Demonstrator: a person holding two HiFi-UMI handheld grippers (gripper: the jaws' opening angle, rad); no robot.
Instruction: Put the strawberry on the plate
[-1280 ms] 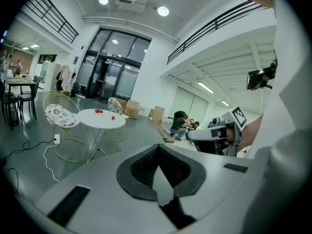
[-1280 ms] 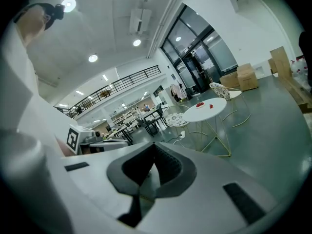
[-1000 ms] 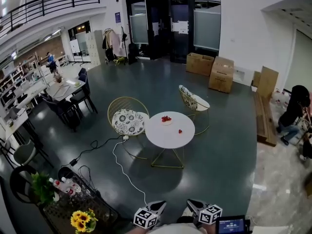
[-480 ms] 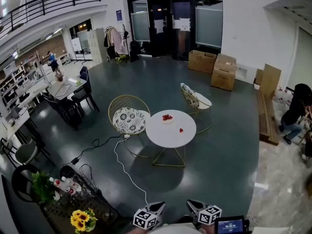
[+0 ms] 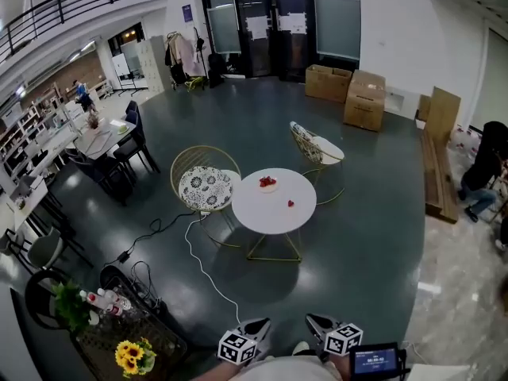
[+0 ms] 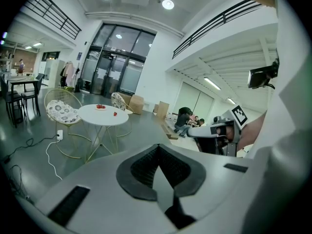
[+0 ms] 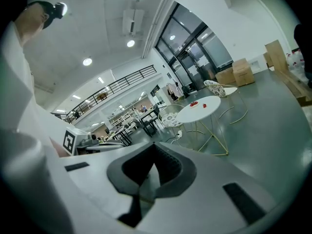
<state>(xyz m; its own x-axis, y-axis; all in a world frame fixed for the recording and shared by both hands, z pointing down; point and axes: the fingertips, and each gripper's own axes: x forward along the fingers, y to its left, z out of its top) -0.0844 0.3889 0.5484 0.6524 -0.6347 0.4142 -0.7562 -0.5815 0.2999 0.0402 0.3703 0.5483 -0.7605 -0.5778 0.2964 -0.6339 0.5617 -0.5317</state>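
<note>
A round white table (image 5: 270, 213) stands in the middle of the dark floor, well ahead of me. On its far side lies a small plate (image 5: 267, 183) with red strawberries on it. One lone strawberry (image 5: 290, 203) lies on the tabletop to the right of the plate. My left gripper (image 5: 258, 326) and right gripper (image 5: 317, 321) show at the bottom edge, close together, both shut and empty. The left gripper view shows the left gripper (image 6: 158, 150), the table (image 6: 95, 117) and the strawberry (image 6: 115, 113) far off. The right gripper view shows the right gripper (image 7: 153, 146) and the strawberry (image 7: 204, 101).
Two gold wire chairs (image 5: 205, 185) (image 5: 313, 151) flank the table. A white cable (image 5: 202, 268) runs over the floor from under it. A dark side table with sunflowers (image 5: 131, 357) is at lower left. Cardboard boxes (image 5: 361, 101) stand at the back, and a person (image 5: 480, 173) crouches at right.
The whole view has shifted slightly: the table now sits a little higher and nearer. Both grippers stay shut at the bottom edge, moved forward with me.
</note>
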